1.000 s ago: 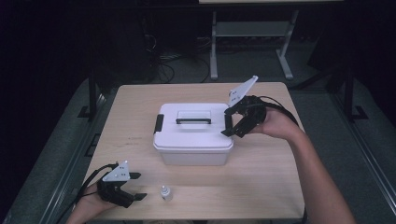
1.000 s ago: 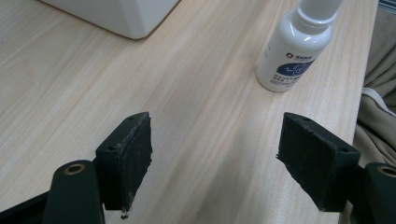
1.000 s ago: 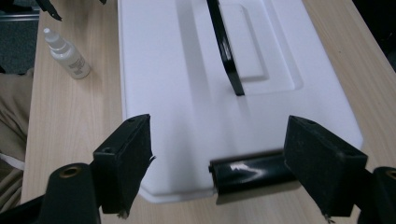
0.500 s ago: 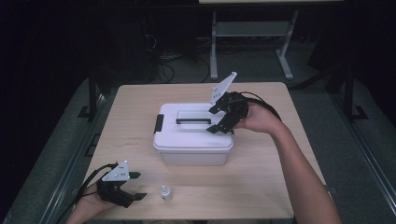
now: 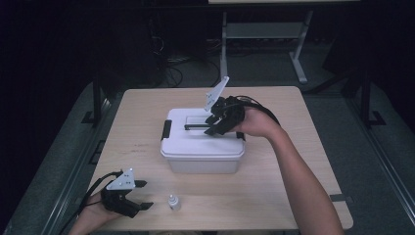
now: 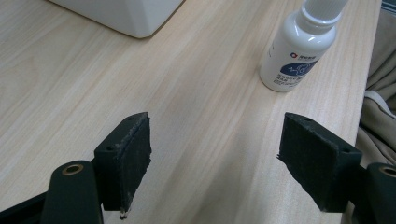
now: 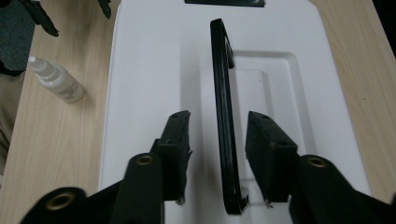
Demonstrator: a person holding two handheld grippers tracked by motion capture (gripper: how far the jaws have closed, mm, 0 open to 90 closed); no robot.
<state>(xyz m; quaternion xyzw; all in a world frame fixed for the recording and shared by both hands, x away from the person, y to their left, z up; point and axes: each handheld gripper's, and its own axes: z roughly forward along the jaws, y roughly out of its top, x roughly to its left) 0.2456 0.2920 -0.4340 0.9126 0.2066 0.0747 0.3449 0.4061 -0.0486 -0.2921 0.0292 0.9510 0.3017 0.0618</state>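
Observation:
A white plastic box (image 5: 203, 142) with a black handle (image 5: 198, 127) on its lid stands in the middle of the table. My right gripper (image 5: 213, 127) reaches over the lid from the right. In the right gripper view the handle (image 7: 223, 102) stands on edge between the two jaws of my right gripper (image 7: 219, 149). The jaws have just been closing, and a gap still shows on each side of the handle. My left gripper (image 5: 142, 195) rests open at the table's front left. A small white bottle (image 6: 299, 51) stands just ahead of its right jaw.
The wooden table (image 5: 293, 122) has bare room to the left, right and front of the box. The bottle (image 5: 173, 202) stands near the front edge. Black latches sit at the box's ends. A metal stand and cables lie on the floor beyond the table.
My right gripper has slid leftward from the box's right end onto the lid, over the handle, and its jaws have narrowed around it. My left gripper and the bottle have stayed put.

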